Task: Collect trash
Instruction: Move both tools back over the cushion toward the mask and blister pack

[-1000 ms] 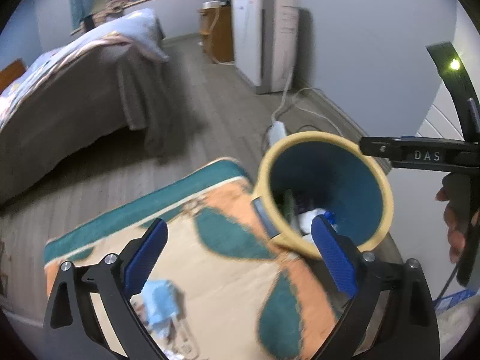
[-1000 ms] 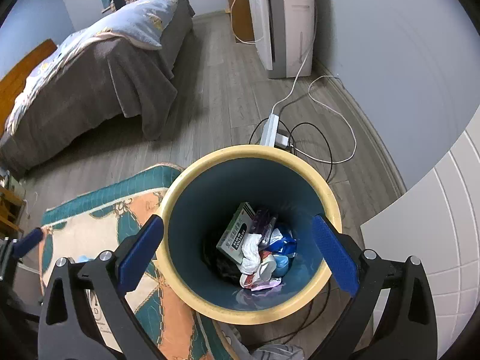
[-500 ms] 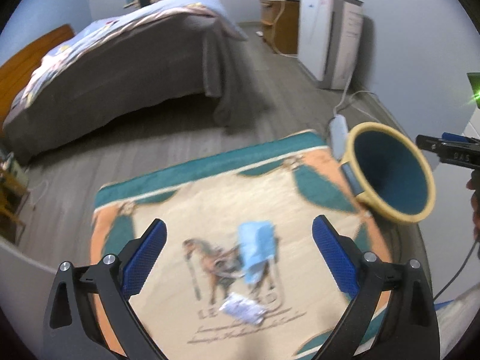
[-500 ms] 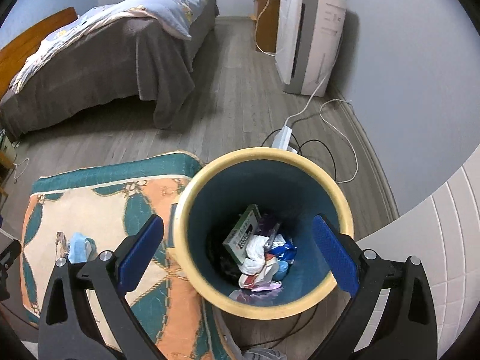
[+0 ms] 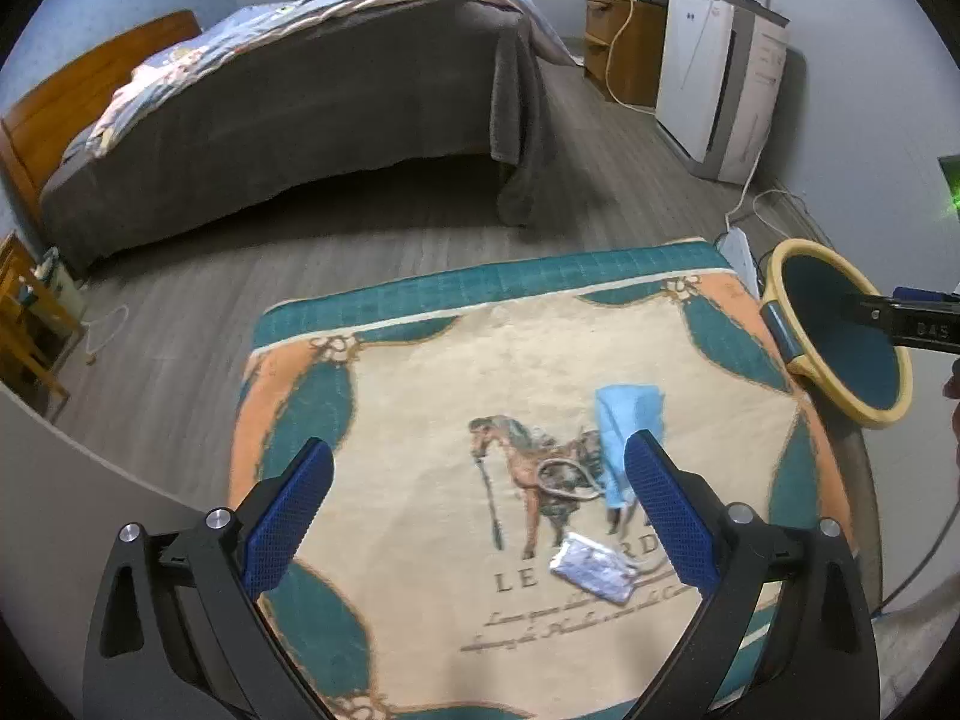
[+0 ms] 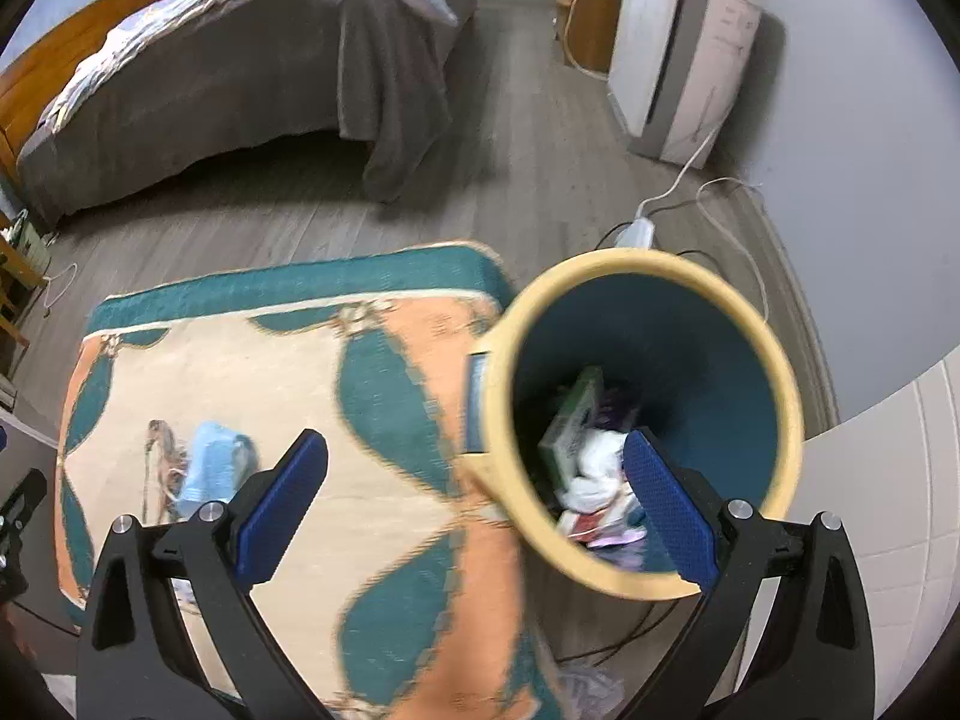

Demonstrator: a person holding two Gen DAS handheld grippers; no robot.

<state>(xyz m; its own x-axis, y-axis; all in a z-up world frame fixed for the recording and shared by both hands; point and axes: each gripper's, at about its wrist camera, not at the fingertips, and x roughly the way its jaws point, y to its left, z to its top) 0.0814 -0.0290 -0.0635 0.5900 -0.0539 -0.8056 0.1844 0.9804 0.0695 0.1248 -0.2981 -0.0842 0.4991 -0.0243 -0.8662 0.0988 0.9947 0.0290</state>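
I have the left gripper [image 5: 477, 516] hanging over the rug [image 5: 420, 420] with its jaws spread wide and nothing between them, and the right gripper [image 6: 474, 504] is just as wide and just as empty near the trash bin [image 6: 780, 372], which stands just off the rug's right edge and already holds a green box and crumpled wrappers. Two pieces are left on the rug: a light blue mask [image 5: 627, 420] lying over the printed horse, and a small silvery wrapper [image 5: 591, 567] nearer to me, beside the lettering. I judge the step in hand to be the approach to one of these with the left gripper. The wrapper sits closer to my right finger than to the middle of the gap, so I would shift right to centre it, come down until the pads nearly touch the pile, and close slowly, since thin foil on soft carpet may slide or fold away instead of lifting.
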